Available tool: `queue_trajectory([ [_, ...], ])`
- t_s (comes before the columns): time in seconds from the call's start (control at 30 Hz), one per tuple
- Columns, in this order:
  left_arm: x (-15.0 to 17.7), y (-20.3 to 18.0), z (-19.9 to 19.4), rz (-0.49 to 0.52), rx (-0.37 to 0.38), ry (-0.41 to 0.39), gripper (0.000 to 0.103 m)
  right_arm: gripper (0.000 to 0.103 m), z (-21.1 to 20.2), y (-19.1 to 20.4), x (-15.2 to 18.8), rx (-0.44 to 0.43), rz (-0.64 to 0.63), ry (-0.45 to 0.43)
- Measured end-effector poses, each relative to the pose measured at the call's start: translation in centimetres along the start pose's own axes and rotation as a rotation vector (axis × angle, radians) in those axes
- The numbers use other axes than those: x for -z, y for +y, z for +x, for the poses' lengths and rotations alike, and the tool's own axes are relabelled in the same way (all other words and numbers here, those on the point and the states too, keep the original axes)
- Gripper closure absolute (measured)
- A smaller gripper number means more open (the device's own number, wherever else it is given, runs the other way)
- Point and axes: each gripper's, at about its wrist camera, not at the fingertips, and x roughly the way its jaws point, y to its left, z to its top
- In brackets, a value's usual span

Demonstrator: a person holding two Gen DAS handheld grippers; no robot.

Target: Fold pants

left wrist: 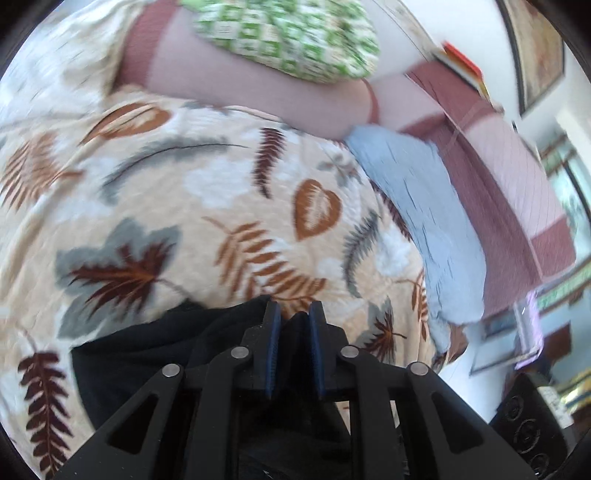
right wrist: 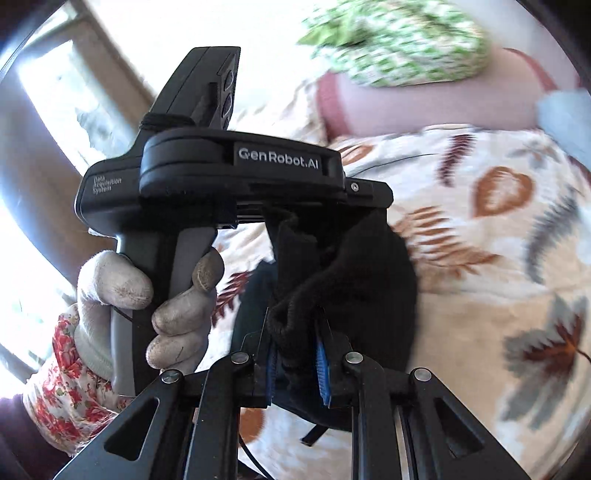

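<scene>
The black pants hang bunched over a leaf-print bedspread. My left gripper is shut on a fold of the black cloth, held above the bed. In the right wrist view my right gripper is shut on the ribbed waistband of the pants. The left gripper's body, held by a gloved hand, sits right in front of it, gripping the same bunch of cloth. Most of the pants are hidden behind the grippers.
A green checked pillow and a pink pillow lie at the head of the bed. A light blue cloth lies along the bed's right side, next to a maroon-and-pink sheet. A bright window is at left.
</scene>
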Motion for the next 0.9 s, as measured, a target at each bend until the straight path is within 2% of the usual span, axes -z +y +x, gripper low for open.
queue_trajectory([
  [0.07,0.5,2.9,-1.2,-0.060,-0.006,-0.027,0.088,0.088,2.6,1.3,0.0,-0.045,-0.013,0.053],
  [0.13,1.2,5.5,-2.1,-0.114,-0.002,-0.046,0.088,0.088,4.8,2.2,-0.1,-0.063,-0.014,0.102],
  [0.27,2.3,9.6,-2.8,-0.208,0.021,-0.076,0.088,0.088,8.1,3.9,0.2,-0.036,-0.060,0.154],
  [0.4,2.9,11.8,-3.2,-0.266,0.054,-0.094,0.088,0.085,8.7,4.2,0.1,-0.003,-0.093,0.153],
  [0.43,3.1,11.9,-3.4,-0.269,0.057,-0.097,0.088,0.082,8.5,4.4,0.1,0.001,-0.101,0.159],
  [0.5,3.4,11.6,-4.0,-0.256,0.039,-0.107,0.087,0.071,7.8,4.7,0.0,-0.004,-0.123,0.169],
  [0.57,3.9,11.1,-4.8,-0.241,0.014,-0.126,0.084,0.045,7.0,4.5,-0.9,-0.001,-0.153,0.155],
  [0.67,5.4,10.8,-6.5,-0.243,-0.007,-0.162,0.081,0.043,4.1,4.7,-2.1,-0.011,-0.192,0.102],
  [0.77,7.5,10.8,-7.9,-0.258,-0.009,-0.187,0.079,0.043,2.8,3.8,-4.4,0.021,-0.179,0.057],
  [0.83,9.1,10.2,-8.4,-0.251,-0.017,-0.195,0.078,0.043,3.4,3.1,-6.3,0.054,-0.181,0.060],
  [0.9,10.6,9.3,-8.6,-0.233,-0.022,-0.199,0.077,0.041,5.3,2.7,-7.8,0.075,-0.214,0.114],
])
